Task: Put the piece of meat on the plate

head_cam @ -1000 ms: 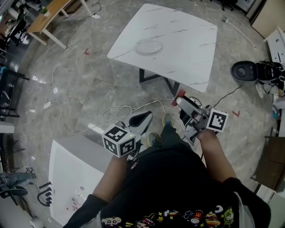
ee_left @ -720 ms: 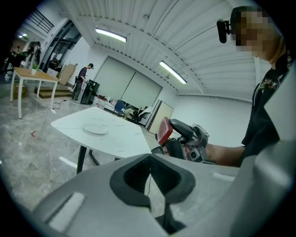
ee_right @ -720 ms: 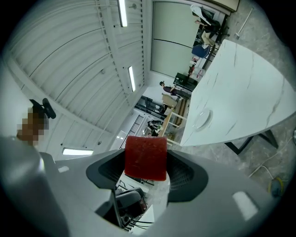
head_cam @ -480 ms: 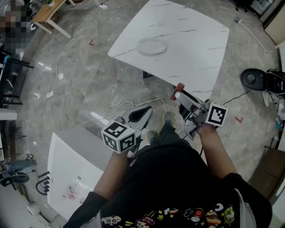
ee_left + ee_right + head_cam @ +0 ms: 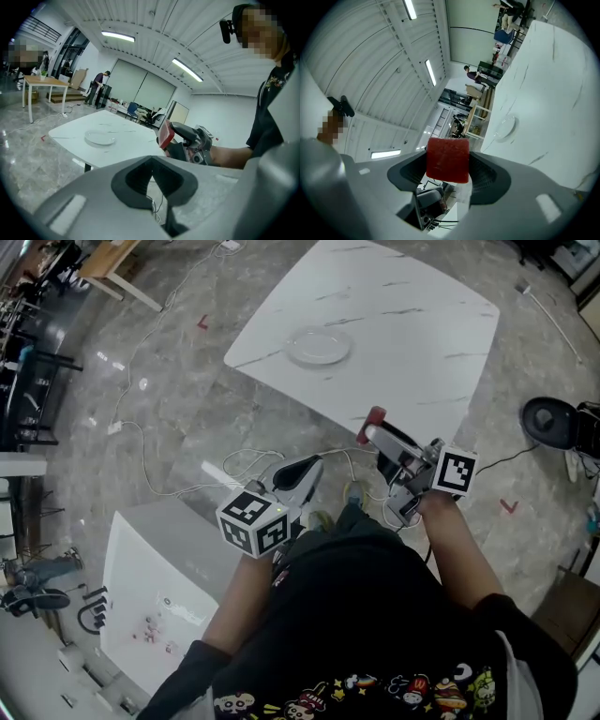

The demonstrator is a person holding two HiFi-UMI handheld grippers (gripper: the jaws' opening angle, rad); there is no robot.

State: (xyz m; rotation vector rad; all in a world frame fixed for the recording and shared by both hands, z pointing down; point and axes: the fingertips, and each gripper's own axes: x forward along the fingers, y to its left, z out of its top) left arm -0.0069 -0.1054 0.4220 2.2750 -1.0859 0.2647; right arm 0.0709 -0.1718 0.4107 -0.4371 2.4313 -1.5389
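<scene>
Step in hand: transport. Right tool [image 5: 377, 432] is clamped on the meat [image 5: 447, 159], a red block held at the jaw tips with both pads against its sides. It is in the air, just short of the near edge of the bench [image 5: 422, 352]. Left tool [image 5: 151, 159] has its jaws together and nothing between them; it hangs low, near the person's body, taking no part.

Plate [image 5: 319, 346] sits empty on the bench's left part, well apart from the meat.

Next move, as judged: carry the right tool forward and leftward over the bench until the meat is above the plate's middle. Then lower it close and part the jaws. Releasing from high up risks a bounce off the plate.
</scene>
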